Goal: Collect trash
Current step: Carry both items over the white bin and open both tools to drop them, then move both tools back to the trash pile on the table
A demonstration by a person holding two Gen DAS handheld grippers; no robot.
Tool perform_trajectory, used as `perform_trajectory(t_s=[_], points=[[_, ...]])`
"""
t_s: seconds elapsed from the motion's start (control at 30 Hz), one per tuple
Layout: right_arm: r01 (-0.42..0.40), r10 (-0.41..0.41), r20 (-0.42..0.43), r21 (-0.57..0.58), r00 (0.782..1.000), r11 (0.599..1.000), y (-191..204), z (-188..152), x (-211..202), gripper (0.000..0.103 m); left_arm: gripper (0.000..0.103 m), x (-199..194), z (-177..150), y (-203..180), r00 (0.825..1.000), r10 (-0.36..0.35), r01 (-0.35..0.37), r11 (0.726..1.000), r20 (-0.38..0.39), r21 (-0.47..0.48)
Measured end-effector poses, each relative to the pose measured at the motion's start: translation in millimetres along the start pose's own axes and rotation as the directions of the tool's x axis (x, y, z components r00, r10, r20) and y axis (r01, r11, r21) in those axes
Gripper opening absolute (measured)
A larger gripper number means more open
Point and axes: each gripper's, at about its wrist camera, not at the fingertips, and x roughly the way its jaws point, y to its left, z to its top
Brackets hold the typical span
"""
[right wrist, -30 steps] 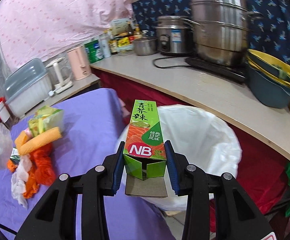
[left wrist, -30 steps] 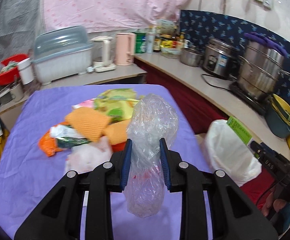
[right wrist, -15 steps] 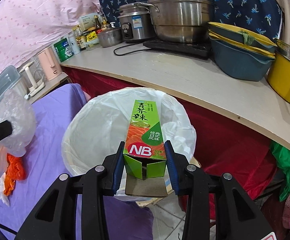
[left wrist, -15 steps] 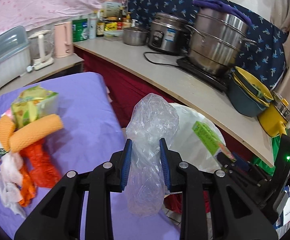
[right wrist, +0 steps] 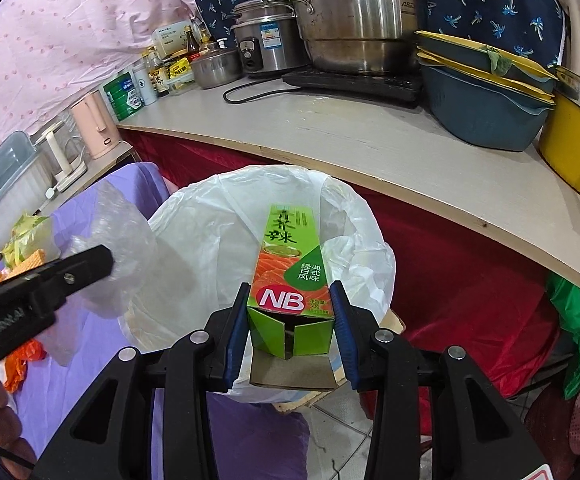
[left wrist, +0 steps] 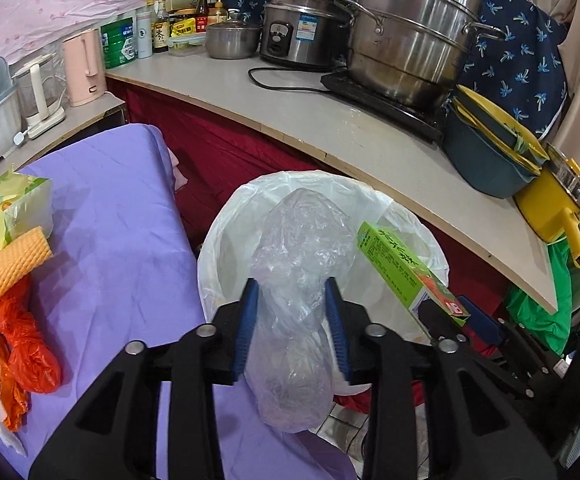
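My left gripper [left wrist: 292, 326] is shut on a crumpled clear plastic bag [left wrist: 298, 280] and holds it over the near left rim of a bin lined with a white bag [left wrist: 229, 240]. My right gripper [right wrist: 290, 326] is shut on a green carton [right wrist: 285, 264] and holds it above the bin liner [right wrist: 209, 216]. The carton also shows in the left wrist view [left wrist: 406, 272], and the clear bag in the right wrist view [right wrist: 121, 240]. More trash lies on the purple table [left wrist: 121, 216]: an orange bag [left wrist: 25, 340], a yellow foam sleeve [left wrist: 5, 272] and a yellow-green packet [left wrist: 9, 204].
A counter [left wrist: 370, 140] runs behind the bin with a steel steamer pot [left wrist: 406, 44], a rice cooker [left wrist: 302, 28], stacked basins [left wrist: 490, 152] and a yellow pot [left wrist: 550, 204]. A pink kettle [left wrist: 83, 66] and bottles stand at the back left.
Both grippers have swung right, from over the table to over the bin. The clear bag and the carton now hang above the white liner. Both grips are unchanged.
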Motion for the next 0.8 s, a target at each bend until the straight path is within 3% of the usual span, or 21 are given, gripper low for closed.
perform_trajectory(t_s=[0.07,0.17,0.47,0.8], points=[[-0.003,0.003,0.001,0.000,1.000,1.000,2,1,-1,0.042,0.057,0,0,2,1.000,0.005,-0.005,1.000,0.005,-0.007],[-0.002,0.002,0.014,0.002,1.000,1.000,4,3,-4,0.051,0.066,-4,0,8,1.000,0.018,-0.017,1.000,0.021,-0.022],[-0.001,0.001,0.046,0.000,0.999,1.000,11,8,-18,0.059,0.068,-18,5,34,0.998,0.043,-0.040,0.996,0.042,-0.080],[-0.026,0.028,0.072,-0.031,0.997,0.999,33,7,-36,0.063,0.068,-47,-1,66,0.989,0.123,-0.112,0.985,0.077,-0.129]])
